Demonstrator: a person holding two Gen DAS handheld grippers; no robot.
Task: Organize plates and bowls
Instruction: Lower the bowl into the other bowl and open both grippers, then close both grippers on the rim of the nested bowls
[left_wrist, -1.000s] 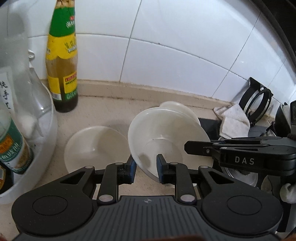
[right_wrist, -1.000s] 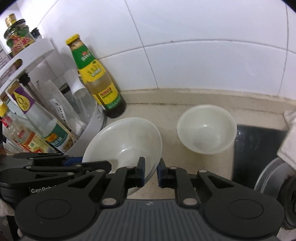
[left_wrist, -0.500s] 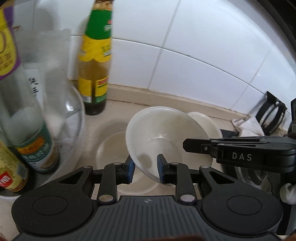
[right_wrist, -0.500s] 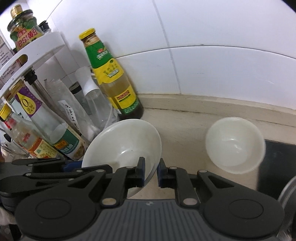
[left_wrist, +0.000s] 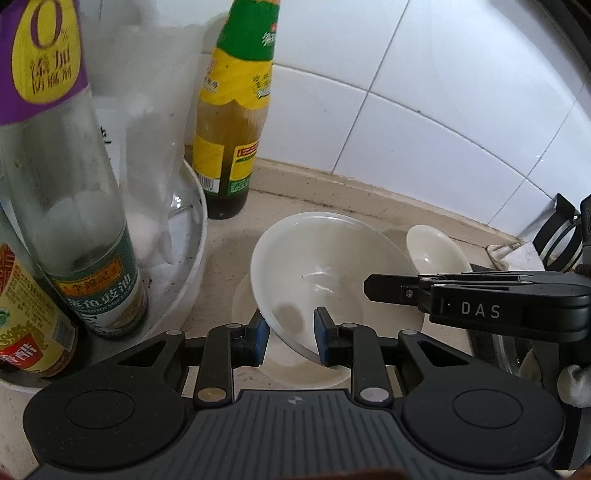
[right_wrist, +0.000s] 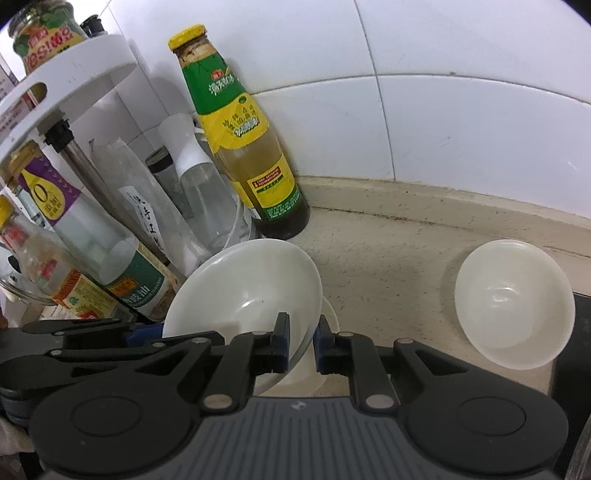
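Note:
A large white bowl (left_wrist: 325, 266) is held tilted by both grippers. My left gripper (left_wrist: 290, 339) is shut on its near rim. My right gripper (right_wrist: 300, 341) is shut on its right rim and shows in the left wrist view (left_wrist: 480, 299) as a black arm from the right. The bowl (right_wrist: 243, 291) hangs just above a white plate (left_wrist: 354, 354) on the counter; a sliver of the plate (right_wrist: 328, 317) shows in the right wrist view. A smaller white bowl (right_wrist: 513, 302) stands alone on the counter to the right, also in the left wrist view (left_wrist: 436, 251).
A white round rack (left_wrist: 192, 258) with sauce bottles stands close on the left. A green-and-yellow labelled bottle (right_wrist: 243, 147) stands by the tiled wall. A black stove surface (right_wrist: 569, 339), a cloth (left_wrist: 524, 254) and a pot lid (left_wrist: 513, 350) lie on the right.
Both grippers carried the large bowl left toward the bottle rack and lower, over the plate. The small bowl now lies farther to the right in both views.

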